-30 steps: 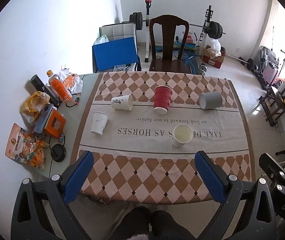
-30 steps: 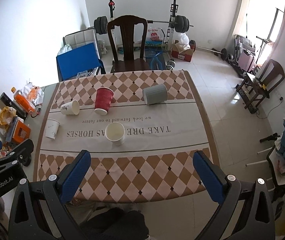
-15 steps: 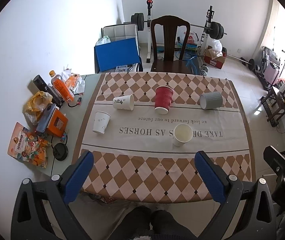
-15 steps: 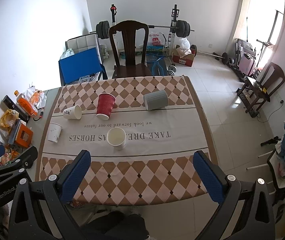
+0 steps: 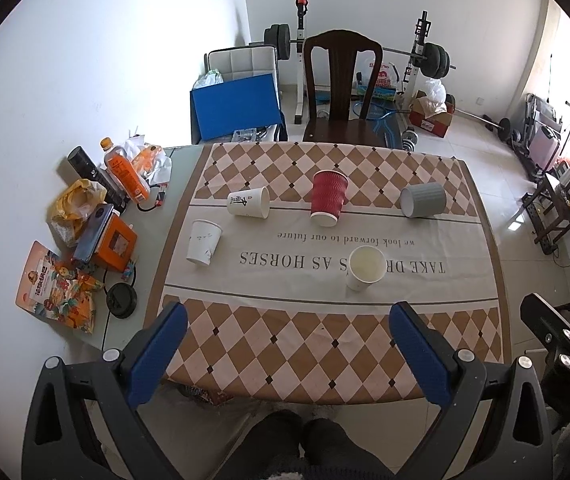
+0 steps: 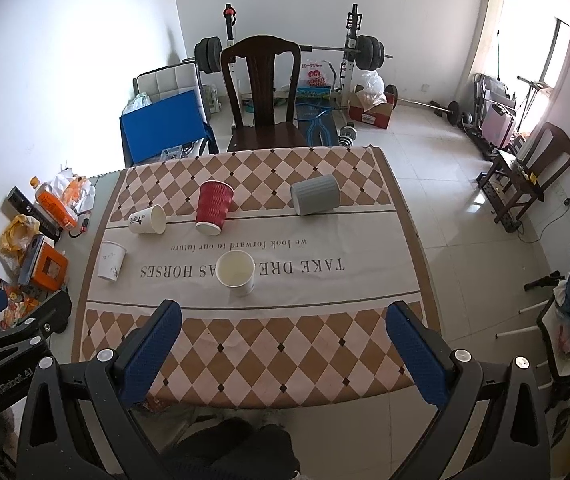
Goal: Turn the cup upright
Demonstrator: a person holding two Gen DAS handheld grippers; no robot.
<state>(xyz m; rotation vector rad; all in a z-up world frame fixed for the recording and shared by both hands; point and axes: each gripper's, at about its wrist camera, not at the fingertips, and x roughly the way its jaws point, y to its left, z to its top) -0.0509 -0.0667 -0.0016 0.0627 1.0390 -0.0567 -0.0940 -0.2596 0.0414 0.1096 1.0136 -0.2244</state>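
Here, near to far, placed against the upright white cup:
Left gripper (image 5: 285, 344): jaws wide apart, empty, nearer than it, over table edge.
Right gripper (image 6: 285, 344): same, jaws apart, empty.
Upright white cup (image 5: 365, 268): on tablecloth (image 5: 325, 340), mouth up.
Plain white cup (image 5: 203, 242): far left, inverted.
Red cup (image 5: 328, 197): beyond, inverted.
Printed white cup (image 5: 249, 202): beyond-left, on side.
Grey cup (image 5: 423, 200): beyond-right, on side.

Five cups (image 5: 365, 268) on table (image 5: 325, 352); chair (image 5: 341, 92) behind.
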